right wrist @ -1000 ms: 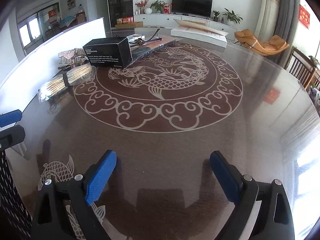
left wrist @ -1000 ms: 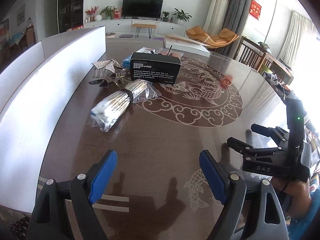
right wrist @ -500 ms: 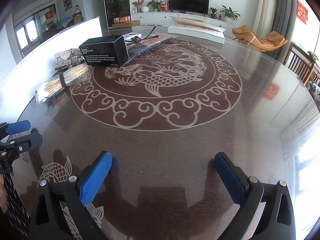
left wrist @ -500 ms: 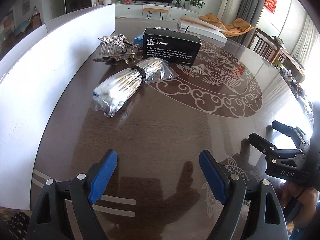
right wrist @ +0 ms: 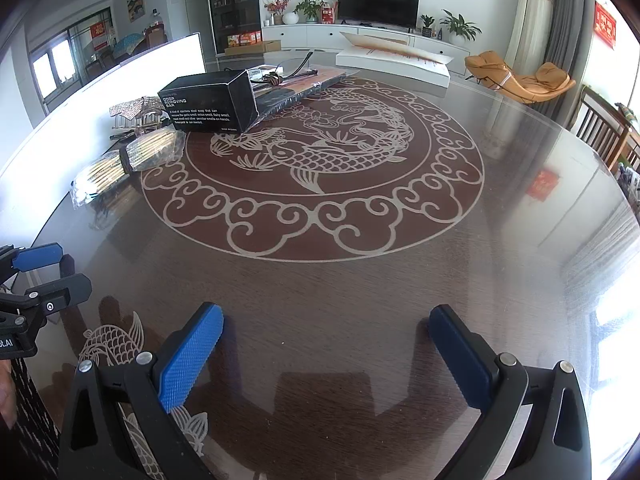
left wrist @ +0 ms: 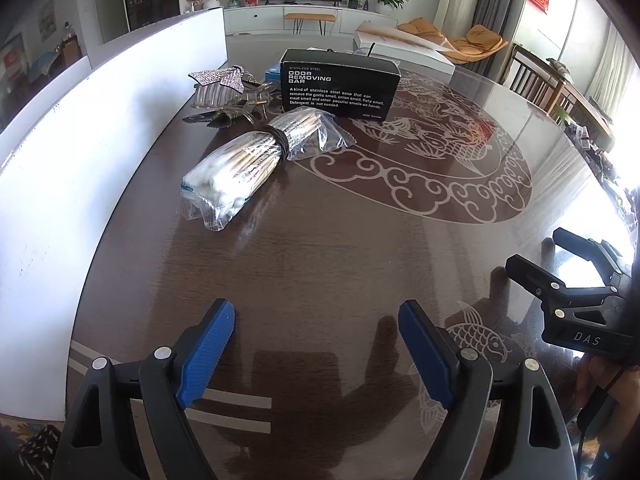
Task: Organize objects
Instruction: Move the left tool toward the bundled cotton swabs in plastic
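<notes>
Fingers on both grippers stand apart, empty; the left gripper (left wrist: 314, 354) is nearer the bagged cotton swabs (left wrist: 256, 158), which lie ahead-left on the bench (left wrist: 360, 248), long axis diagonal.

A home living room: television (right wrist: 378, 4) on a white cabinet (right wrist: 360, 38) at top, potted plants (right wrist: 460, 26), orange lounge chair (right wrist: 520, 76) upper right.

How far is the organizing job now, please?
Done: nothing visibly; the bag of cotton swabs, the black box and the rhinestone hair clips lie loose together near the white board.
In hand: nothing. The left gripper and right gripper are open and empty above bare table; the right one's jaws have just been opening.
Left: picking up and placing everything.
</notes>
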`<control>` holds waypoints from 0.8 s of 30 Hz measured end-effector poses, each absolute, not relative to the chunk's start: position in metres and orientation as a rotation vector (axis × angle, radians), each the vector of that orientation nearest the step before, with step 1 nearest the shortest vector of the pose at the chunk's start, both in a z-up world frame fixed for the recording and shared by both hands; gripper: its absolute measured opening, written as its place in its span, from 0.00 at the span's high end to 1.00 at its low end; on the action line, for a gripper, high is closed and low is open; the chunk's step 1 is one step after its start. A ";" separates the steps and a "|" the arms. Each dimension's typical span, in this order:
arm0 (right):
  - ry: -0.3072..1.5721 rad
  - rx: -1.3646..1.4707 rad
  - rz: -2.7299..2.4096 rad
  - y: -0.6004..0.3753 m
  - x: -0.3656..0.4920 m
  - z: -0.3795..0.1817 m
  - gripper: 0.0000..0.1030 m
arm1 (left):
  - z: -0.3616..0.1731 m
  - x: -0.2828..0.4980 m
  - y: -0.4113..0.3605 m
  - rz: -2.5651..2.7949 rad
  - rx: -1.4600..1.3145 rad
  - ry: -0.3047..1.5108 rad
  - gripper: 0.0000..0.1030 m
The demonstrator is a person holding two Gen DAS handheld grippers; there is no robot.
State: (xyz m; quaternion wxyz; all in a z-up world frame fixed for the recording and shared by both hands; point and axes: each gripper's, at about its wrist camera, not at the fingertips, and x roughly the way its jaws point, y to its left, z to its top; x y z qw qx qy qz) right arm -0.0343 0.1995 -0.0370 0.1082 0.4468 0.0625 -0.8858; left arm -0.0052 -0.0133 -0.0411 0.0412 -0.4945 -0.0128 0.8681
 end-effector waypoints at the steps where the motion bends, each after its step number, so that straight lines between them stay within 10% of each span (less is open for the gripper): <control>1: 0.184 1.315 -2.606 0.200 -0.034 -0.037 0.00 | -0.041 -0.006 -0.013 2.658 -1.515 -0.034 0.19; 24: 0.184 1.315 -2.606 0.199 -0.035 -0.037 0.00 | -0.032 -0.002 -0.011 2.703 -1.447 -0.008 0.14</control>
